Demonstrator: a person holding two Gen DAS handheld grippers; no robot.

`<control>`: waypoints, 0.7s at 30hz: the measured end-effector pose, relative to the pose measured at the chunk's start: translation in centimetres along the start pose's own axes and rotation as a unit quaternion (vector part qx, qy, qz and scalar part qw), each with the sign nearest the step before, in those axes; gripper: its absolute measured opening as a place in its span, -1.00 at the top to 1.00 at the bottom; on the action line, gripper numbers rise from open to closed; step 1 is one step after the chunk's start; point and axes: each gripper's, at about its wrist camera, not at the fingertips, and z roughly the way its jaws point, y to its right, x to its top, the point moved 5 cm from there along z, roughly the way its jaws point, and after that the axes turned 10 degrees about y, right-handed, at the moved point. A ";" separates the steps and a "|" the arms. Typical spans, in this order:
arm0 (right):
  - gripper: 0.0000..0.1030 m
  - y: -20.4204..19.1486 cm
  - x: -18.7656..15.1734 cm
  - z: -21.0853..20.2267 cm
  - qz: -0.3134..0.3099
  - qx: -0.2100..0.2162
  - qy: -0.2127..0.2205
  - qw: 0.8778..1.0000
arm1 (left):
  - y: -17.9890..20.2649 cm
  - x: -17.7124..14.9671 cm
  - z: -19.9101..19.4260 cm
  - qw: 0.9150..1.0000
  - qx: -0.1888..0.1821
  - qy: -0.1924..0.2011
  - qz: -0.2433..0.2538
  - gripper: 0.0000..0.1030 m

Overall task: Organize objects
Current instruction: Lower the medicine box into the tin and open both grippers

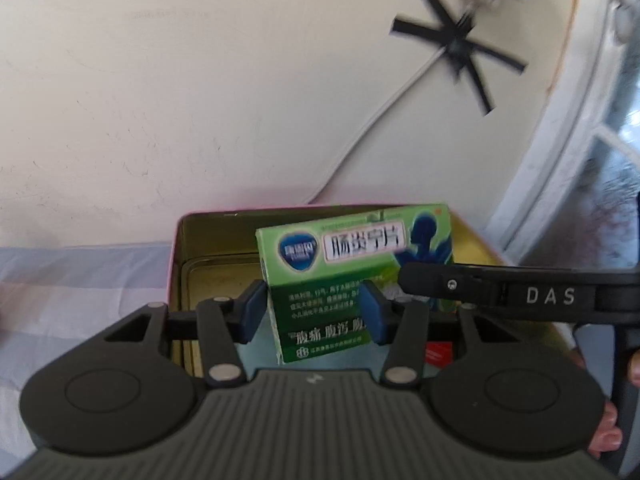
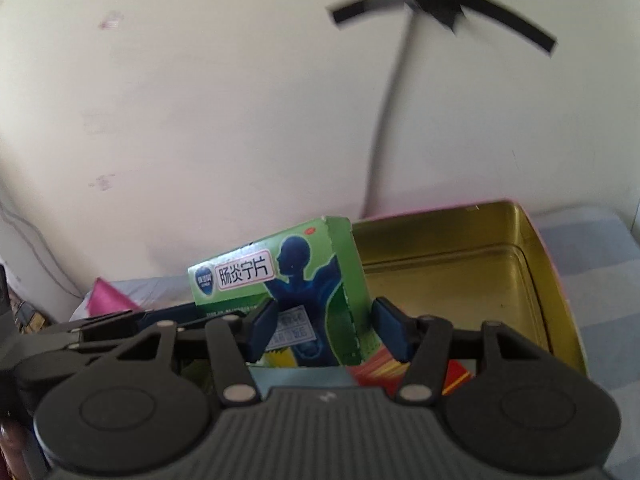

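Note:
A green medicine box (image 1: 352, 268) with Chinese print and a blue figure is held upright over an open gold tin (image 1: 216, 248) with a pink outside. My left gripper (image 1: 314, 308) has its blue pads against the box's left end. My right gripper (image 2: 326, 330) has its pads on either side of the same box (image 2: 280, 276) at its right end, and its arm crosses the left wrist view (image 1: 520, 292). The tin (image 2: 460, 272) lies on striped bedding. Its far part shows bare gold floor.
Red and yellow packets (image 2: 384, 368) and a light blue one (image 2: 296, 376) lie in the tin under the box. A pink lid (image 2: 106, 294) lies at the left. A cream wall rises behind, with black tape strips (image 1: 460, 48) and a cable. A window (image 1: 600, 200) is at the right.

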 end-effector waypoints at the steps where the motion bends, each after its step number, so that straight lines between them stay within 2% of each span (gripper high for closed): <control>1: -0.06 0.2 -0.1 0.8 -0.002 -0.008 -0.005 1.000 | -0.1 -0.1 0.7 1.000 0.012 -0.004 0.007 -0.02; 4: -0.25 0.6 -0.4 1.9 -0.004 -0.038 0.000 0.999 | -1.0 -0.3 1.1 0.999 0.043 -0.012 0.016 -0.06; 6: -0.24 0.2 -0.8 1.3 -0.001 -0.033 0.013 0.999 | -0.9 -0.2 0.6 0.999 0.042 -0.010 0.014 -0.06; 9: -0.24 -1.3 -1.5 -0.2 -0.019 -0.027 0.029 0.999 | -0.3 -0.4 -1.2 0.998 0.050 0.011 0.045 -0.06; 21: -0.24 -4.6 -5.5 -7.4 -0.009 -0.010 0.045 0.999 | 1.7 -2.4 -9.8 0.995 0.046 0.042 0.083 -0.06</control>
